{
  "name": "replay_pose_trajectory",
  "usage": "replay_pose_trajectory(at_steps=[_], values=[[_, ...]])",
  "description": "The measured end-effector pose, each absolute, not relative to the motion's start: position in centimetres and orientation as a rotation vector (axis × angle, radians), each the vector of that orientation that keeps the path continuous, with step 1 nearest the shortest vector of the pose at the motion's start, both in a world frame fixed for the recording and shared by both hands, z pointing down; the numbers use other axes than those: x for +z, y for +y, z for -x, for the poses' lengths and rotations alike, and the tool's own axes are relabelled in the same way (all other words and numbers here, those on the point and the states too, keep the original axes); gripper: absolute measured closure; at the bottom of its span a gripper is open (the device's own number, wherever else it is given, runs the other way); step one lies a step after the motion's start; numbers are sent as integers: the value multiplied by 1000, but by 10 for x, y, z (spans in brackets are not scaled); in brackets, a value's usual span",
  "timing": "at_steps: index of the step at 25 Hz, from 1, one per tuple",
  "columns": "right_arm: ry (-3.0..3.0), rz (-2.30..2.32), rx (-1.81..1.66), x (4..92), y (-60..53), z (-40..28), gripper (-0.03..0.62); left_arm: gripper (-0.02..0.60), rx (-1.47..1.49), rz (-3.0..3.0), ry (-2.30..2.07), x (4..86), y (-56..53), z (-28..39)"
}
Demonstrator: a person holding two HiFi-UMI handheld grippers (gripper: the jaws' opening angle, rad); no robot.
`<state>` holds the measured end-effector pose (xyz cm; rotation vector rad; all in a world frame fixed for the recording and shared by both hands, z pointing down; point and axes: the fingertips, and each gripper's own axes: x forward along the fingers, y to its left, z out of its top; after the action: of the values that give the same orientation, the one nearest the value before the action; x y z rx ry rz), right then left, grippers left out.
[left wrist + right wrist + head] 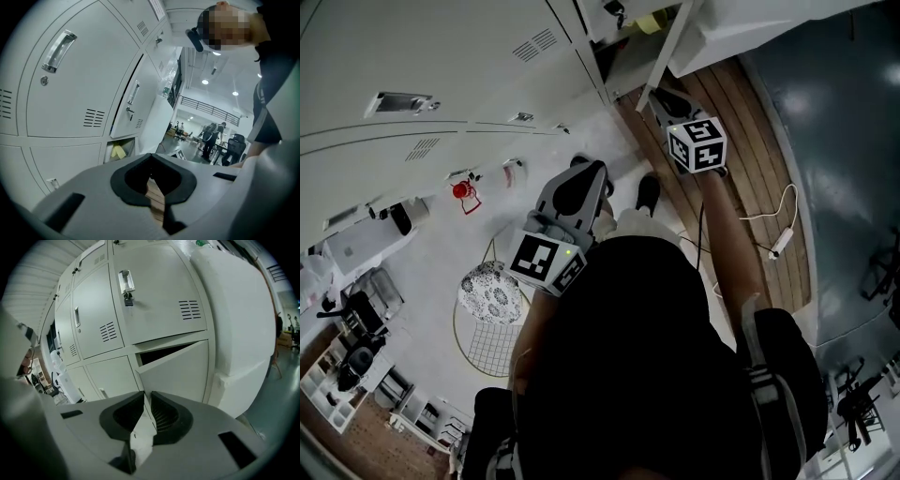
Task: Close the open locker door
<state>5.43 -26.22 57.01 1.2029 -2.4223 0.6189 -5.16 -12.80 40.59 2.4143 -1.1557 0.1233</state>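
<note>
Your right gripper point(146, 393) reaches low toward the ajar white metal locker door point(178, 373) (bottom row, rightmost column of the white locker bank point(154, 301)). Its jaws are pressed together, tips just beside the door's free edge. Your left gripper point(151, 157) hangs nr your body, jaws also together, empty.
</note>
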Motion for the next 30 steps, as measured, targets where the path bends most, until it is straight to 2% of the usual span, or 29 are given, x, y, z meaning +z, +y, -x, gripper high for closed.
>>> replay_pose_trajectory(at_steps=[30], values=[[-2470,-1113,562,570,-305,15,569,565,121,-2356,-1218,417,-148,100]])
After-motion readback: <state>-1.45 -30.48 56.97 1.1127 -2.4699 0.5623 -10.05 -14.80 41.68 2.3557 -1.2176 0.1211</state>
